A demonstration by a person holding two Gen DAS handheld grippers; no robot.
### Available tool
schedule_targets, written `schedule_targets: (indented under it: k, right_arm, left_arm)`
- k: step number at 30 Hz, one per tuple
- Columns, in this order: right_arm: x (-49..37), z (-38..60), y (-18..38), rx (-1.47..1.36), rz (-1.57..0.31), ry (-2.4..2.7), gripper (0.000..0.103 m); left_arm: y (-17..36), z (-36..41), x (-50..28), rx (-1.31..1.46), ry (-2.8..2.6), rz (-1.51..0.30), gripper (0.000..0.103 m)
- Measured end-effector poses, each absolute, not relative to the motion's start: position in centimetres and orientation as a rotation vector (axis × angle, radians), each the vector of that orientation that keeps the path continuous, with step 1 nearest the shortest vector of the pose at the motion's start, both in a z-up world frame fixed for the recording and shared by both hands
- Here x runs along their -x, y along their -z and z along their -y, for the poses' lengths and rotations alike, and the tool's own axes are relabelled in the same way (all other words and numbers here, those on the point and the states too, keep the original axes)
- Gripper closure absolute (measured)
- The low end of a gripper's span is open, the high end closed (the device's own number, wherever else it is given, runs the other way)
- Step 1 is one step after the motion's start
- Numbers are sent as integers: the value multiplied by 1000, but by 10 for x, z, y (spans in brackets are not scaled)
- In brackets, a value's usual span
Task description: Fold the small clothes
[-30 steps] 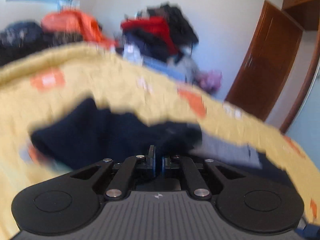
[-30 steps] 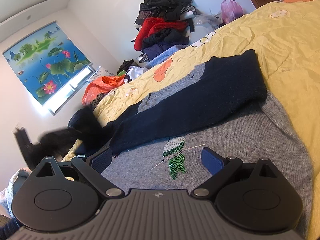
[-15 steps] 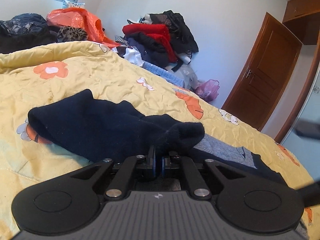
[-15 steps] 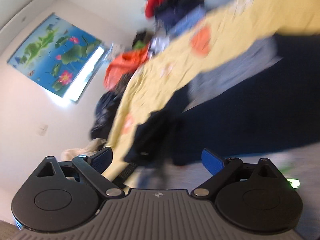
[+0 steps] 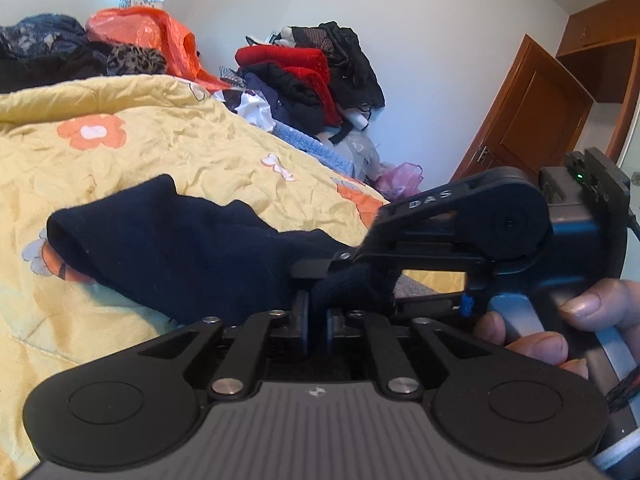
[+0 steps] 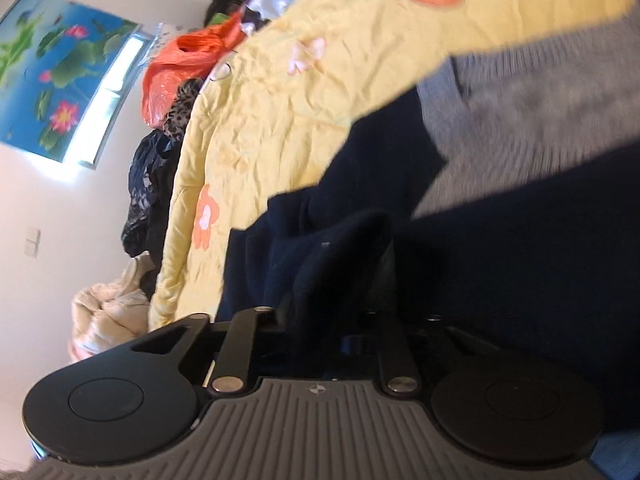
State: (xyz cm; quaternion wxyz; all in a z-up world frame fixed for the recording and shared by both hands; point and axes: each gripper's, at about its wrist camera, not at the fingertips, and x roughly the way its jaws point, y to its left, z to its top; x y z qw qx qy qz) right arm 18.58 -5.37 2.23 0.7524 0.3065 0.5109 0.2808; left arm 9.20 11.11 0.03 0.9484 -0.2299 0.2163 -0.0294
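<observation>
Right hand-held gripper (image 6: 320, 320) closed on navy sleeve (image 6: 320, 256), grey sweater (image 6: 540, 108), yellow floral bedspread (image 6: 304, 104)

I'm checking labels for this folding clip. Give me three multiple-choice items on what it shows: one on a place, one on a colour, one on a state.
1. Where does the navy sleeve lie?
A. on the yellow bedspread
B. on the floor
C. on a chair

2. What colour is the sweater body beside the navy sleeve?
A. red
B. grey
C. white

3. How does the right claw stand?
A. wide open above the bed
B. shut on the sleeve's end
C. shut on an orange bag

Answers:
1 A, the left wrist view shows the sleeve stretched over the flowered yellow cover.
2 B, the right wrist view shows grey knit next to the navy.
3 B, its jaws have just been closing, and the left wrist view shows navy cloth bunched between them, right in front of the left claw.
</observation>
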Motion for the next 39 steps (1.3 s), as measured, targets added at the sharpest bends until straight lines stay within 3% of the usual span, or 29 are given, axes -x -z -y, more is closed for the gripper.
schedule_targets:
  k: [1,2,3,7,26,31,33,39]
  right_arm:
    - [-187,58,-26,-660,-1105,-624,82]
    - [-189,63,-30,-649,-1095,-629,82]
    - [-190,68,-34,-637,-1087,-631,83]
    - [-197,88,-40,-562,-1069,-624,84]
    - [-197,255,-38,-646,-1007,-435,88]
    - [-191,256,-16,-800,-1064,-525,74]
    - [-190,245,-12,-807,-1074,-529,51]
    - [-193,202,-6,-777,-1075,-577,47]
  left_arm:
    - [0,-113,-93,478,45,-454,60]
    - [0,-114,-94,491,25,-466,23]
    - [0,-118,-92,514,9,-450,13]
    - [-1,-126,-80,568,-20,-354,5]
    - [3,-135,-86,621,-62,-389,5]
    - [3,-135,-85,618,-62,-387,5]
    - [3,-135,-85,615,-63,-386,5]
    - [2,-136,-85,612,-65,-385,5]
